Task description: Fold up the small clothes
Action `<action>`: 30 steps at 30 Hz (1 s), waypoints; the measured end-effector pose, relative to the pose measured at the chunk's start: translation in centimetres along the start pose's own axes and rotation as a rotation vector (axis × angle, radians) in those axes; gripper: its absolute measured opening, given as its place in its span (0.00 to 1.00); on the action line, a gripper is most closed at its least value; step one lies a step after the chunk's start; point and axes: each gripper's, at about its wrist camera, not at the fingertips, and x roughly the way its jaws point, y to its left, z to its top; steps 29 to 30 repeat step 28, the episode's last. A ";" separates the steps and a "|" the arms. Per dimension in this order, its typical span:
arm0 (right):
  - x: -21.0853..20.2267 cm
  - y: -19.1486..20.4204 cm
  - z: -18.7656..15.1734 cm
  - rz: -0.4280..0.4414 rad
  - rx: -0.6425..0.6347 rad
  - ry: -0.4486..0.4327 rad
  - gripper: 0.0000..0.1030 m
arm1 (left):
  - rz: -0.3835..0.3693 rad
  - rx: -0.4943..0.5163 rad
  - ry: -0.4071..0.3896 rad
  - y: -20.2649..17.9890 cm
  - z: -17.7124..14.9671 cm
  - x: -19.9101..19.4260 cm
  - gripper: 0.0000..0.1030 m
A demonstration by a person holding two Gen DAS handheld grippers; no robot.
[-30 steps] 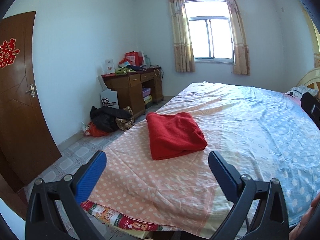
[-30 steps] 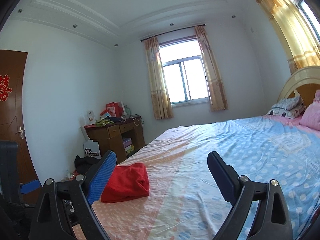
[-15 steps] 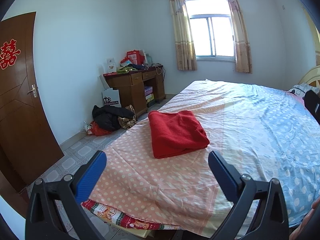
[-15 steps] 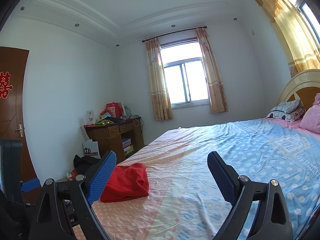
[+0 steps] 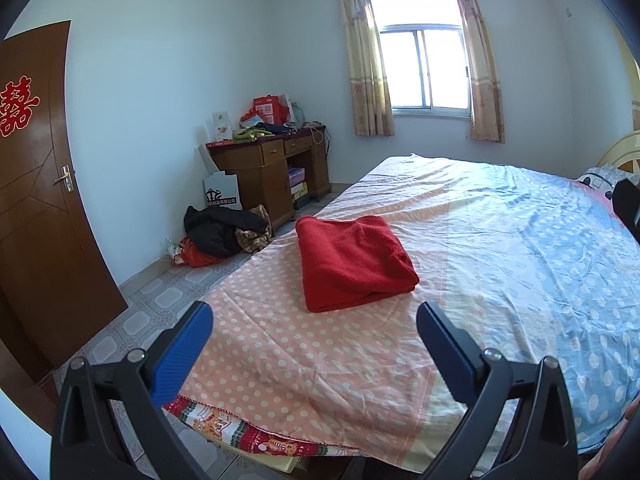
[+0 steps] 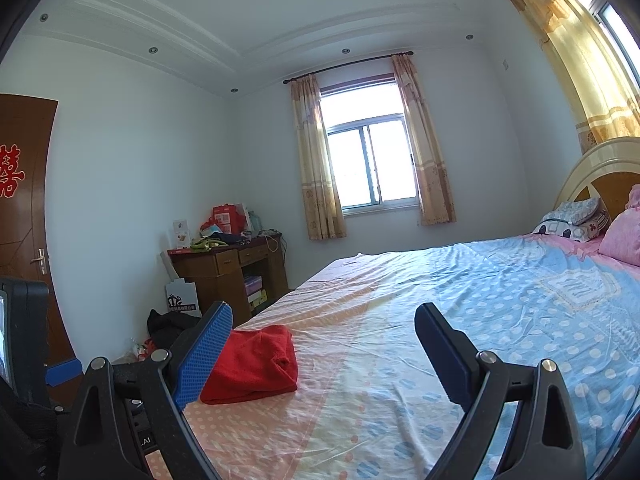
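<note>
A red garment [image 5: 354, 263] lies folded into a compact rectangle on the pink dotted end of the bed sheet [image 5: 280, 344]. My left gripper [image 5: 314, 346] is open and empty, held back from the garment above the bed's near edge. In the right wrist view the same red garment [image 6: 256, 364] lies low left, partly behind my left finger. My right gripper [image 6: 322, 354] is open and empty, raised above the bed and apart from the garment.
The bed [image 6: 500, 320] fills the right side, with pillows [image 6: 576, 224] at the headboard. A wooden desk [image 5: 268, 168] with clutter stands by the far wall. Dark clothes [image 5: 222, 230] lie heaped on the tiled floor. A brown door [image 5: 32, 200] is at left.
Both grippers have drifted slightly back and tilted up, so the room sits a little lower in view. The red garment has not moved. Both grippers stay open.
</note>
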 end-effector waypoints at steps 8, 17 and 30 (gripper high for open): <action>0.0 -0.1 0.0 0.001 0.002 0.003 0.90 | 0.000 -0.001 0.001 -0.1 0.0 0.0 1.00; 0.0 -0.1 -0.1 0.001 0.001 0.003 0.90 | -0.005 -0.001 0.014 -0.2 -0.2 0.1 1.00; 0.0 0.0 -0.1 0.000 0.004 0.008 0.90 | -0.017 -0.008 0.024 -0.1 -0.4 0.5 1.00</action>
